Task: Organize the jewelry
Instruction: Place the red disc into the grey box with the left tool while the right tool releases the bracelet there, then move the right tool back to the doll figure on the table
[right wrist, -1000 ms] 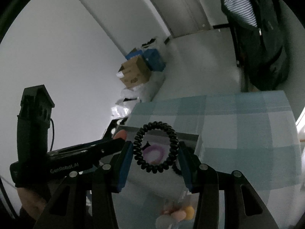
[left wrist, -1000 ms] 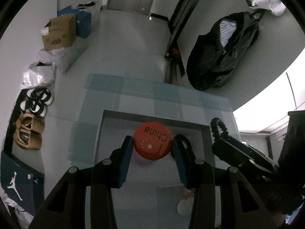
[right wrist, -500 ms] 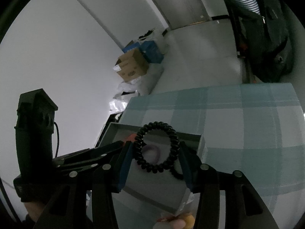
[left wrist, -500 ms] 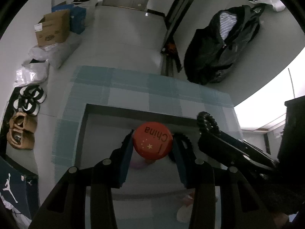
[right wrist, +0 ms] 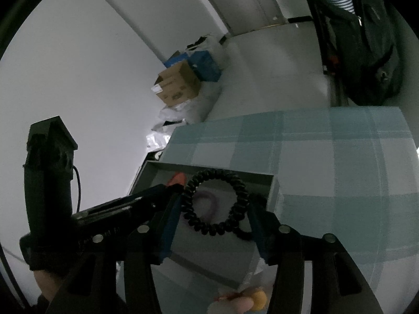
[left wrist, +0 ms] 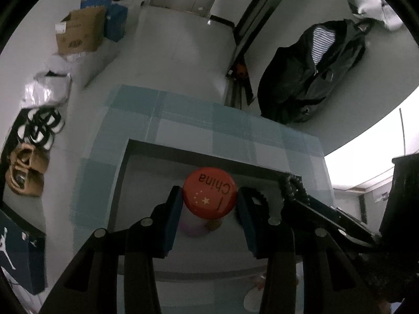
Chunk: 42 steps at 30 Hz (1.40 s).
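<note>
A round red badge (left wrist: 207, 183) printed "China" is clamped between the pads of my left gripper (left wrist: 209, 196), above the open grey box (left wrist: 199, 151). In the right wrist view a black spiral hair tie (right wrist: 209, 229) stands upright in my right gripper (right wrist: 214, 201). Its jaws are opening, and the tie still touches both pads. A purple hair tie (right wrist: 207, 204) and another black one (right wrist: 243, 233) lie inside the box (right wrist: 209, 168). The left gripper's tip with the badge (right wrist: 178, 178) shows at the box's left side.
The box sits on a table with a blue plaid cloth (right wrist: 327, 170). Small orange and white items (right wrist: 256, 301) lie at the table's near edge. On the floor beyond are a cardboard box (left wrist: 78, 34), shoes (left wrist: 26, 167) and a black bag (left wrist: 314, 73).
The right gripper's jaws have widened a little around the black hair tie. Both grippers stay over the box, and the badge stays clamped.
</note>
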Available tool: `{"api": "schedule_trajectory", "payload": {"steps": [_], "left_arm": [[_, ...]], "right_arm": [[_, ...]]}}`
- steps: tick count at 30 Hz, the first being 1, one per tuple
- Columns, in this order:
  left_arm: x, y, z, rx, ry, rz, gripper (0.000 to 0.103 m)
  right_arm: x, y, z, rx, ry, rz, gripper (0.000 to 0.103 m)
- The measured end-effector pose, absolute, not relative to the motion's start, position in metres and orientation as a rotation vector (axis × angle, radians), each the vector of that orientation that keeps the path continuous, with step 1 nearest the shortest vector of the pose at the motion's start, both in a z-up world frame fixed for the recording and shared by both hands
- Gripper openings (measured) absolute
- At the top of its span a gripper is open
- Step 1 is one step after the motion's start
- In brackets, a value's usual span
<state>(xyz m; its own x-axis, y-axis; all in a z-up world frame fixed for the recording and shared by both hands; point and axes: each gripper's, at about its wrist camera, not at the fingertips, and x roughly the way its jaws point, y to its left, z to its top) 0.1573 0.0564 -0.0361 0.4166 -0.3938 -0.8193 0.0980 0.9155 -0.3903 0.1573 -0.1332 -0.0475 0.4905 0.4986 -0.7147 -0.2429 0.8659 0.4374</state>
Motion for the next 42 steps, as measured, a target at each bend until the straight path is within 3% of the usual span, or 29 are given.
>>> {"api": "schedule_trajectory", "payload": {"steps": [4, 6, 7, 22, 33, 42], "left_arm": [[0.157, 0.058, -0.035, -0.326, 1.104, -0.336, 0.046], [0.155, 0.059, -0.033, -0.331, 1.084, -0.337, 0.064], [0.154, 0.059, -0.032, -0.336, 1.077, -0.333, 0.067], [0.126, 0.063, -0.002, -0.290, 0.971, -0.306, 0.067], [0.080, 0.043, 0.000, -0.141, 0.920, -0.275, 0.068], [0.054, 0.030, -0.005, -0.096, 0.931, -0.268, 0.069]], "right_arm": [[0.156, -0.139, -0.044, 0.326, 0.947, 0.482, 0.063], [0.154, -0.141, -0.042, 0.338, 0.941, 0.487, 0.066], [0.153, -0.142, -0.042, 0.337, 0.938, 0.487, 0.066], [0.131, -0.174, -0.015, 0.365, 0.843, 0.448, 0.077], [0.096, -0.204, -0.005, 0.404, 0.785, 0.452, 0.096], [0.061, -0.230, -0.019, 0.387, 0.812, 0.442, 0.097]]}}
